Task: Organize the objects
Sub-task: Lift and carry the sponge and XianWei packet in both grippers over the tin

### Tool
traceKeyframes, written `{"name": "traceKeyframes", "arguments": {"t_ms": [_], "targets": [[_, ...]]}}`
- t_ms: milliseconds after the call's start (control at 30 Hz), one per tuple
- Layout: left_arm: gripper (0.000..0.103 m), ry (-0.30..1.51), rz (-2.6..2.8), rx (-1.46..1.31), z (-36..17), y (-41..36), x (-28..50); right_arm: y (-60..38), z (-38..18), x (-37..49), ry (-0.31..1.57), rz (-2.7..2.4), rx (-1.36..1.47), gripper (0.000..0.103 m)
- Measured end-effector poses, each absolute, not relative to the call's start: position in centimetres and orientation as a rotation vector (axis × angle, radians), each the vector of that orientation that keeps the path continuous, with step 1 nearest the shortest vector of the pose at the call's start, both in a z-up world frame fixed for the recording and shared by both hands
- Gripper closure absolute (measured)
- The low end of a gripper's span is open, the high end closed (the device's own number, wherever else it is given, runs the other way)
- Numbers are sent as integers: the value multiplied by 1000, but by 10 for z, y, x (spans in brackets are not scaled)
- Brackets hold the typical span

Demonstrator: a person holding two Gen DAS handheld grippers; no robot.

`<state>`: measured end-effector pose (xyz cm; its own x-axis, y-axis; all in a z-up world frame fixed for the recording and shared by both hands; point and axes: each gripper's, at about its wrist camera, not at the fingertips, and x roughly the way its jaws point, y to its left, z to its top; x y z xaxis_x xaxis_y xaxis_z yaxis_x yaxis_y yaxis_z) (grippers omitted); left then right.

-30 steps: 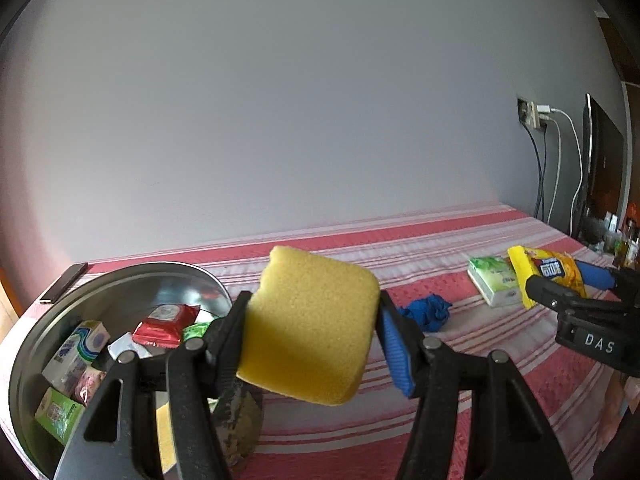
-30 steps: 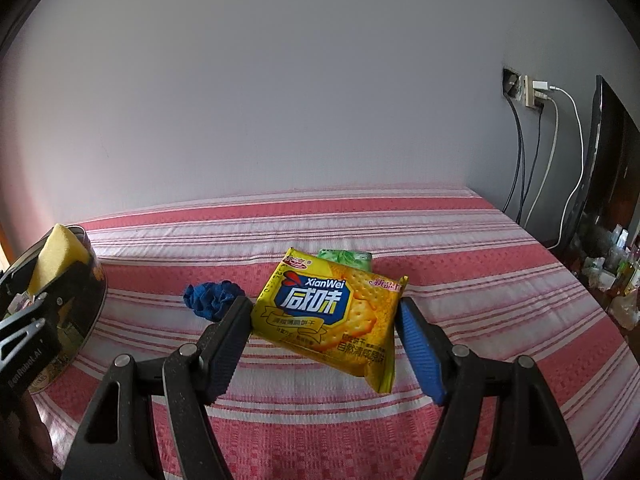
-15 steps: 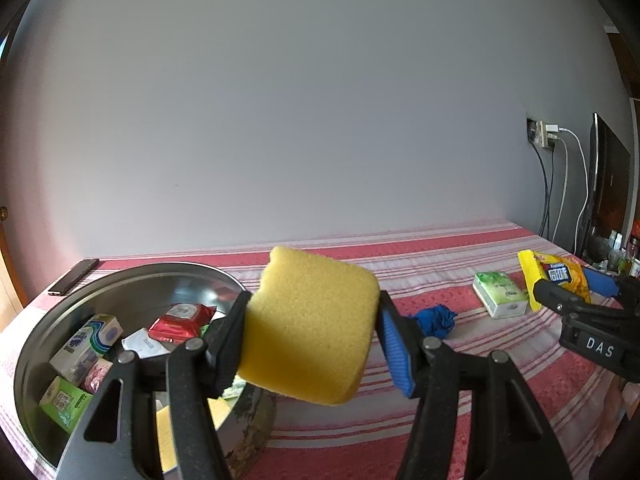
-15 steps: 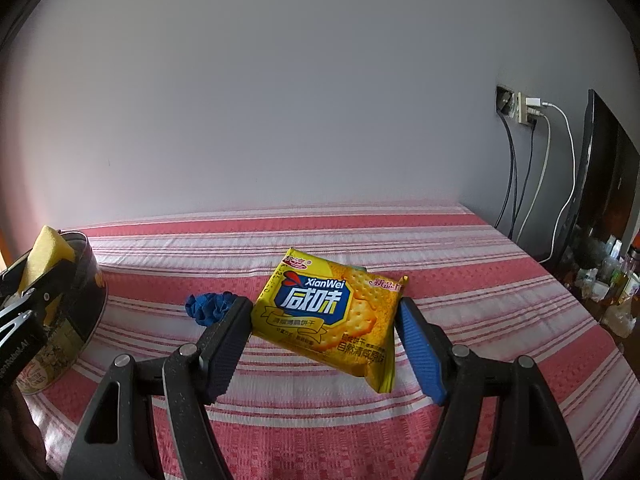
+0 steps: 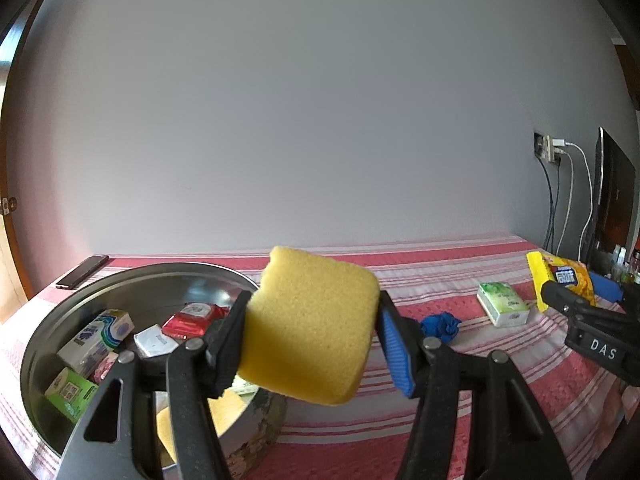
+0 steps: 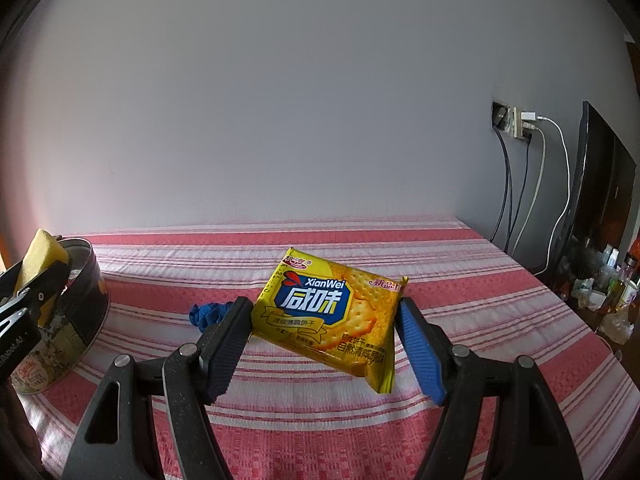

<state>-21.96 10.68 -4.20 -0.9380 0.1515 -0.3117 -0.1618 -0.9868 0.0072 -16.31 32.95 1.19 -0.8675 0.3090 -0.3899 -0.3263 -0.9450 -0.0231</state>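
My left gripper [image 5: 312, 332] is shut on a yellow sponge [image 5: 310, 330], held in the air just right of a round metal tin [image 5: 48, 360]. The tin holds several small packets and another yellow sponge [image 5: 168, 436] near its front wall. My right gripper [image 6: 324, 336] is shut on a yellow cracker packet [image 6: 328, 316], lifted above the striped cloth. From the left wrist view the same cracker packet [image 5: 560, 280] shows at the far right in the right gripper [image 5: 576, 304]. From the right wrist view the sponge [image 6: 40, 260] and tin [image 6: 72, 308] sit at the far left.
On the red-and-white striped cloth [image 5: 460, 380] lie a crumpled blue item [image 5: 440, 326] and a green-and-white tissue pack [image 5: 504, 304]. A dark phone [image 5: 82, 272] rests at the back left. Wall socket with cables [image 6: 520, 128] and a dark screen [image 6: 600, 184] stand at the right.
Both cameras have tilted up a little, so the bed and tin sit lower in view. The sponge and the cracker packet stay gripped as before.
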Motion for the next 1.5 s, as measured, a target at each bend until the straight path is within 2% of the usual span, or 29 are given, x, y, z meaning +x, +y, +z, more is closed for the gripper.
{"name": "traceKeyframes", "arguments": {"t_ms": [1500], "targets": [[43,-41,3003,-420,-39,81,-197,286,21,-148,-83,2878,-396,28]]}}
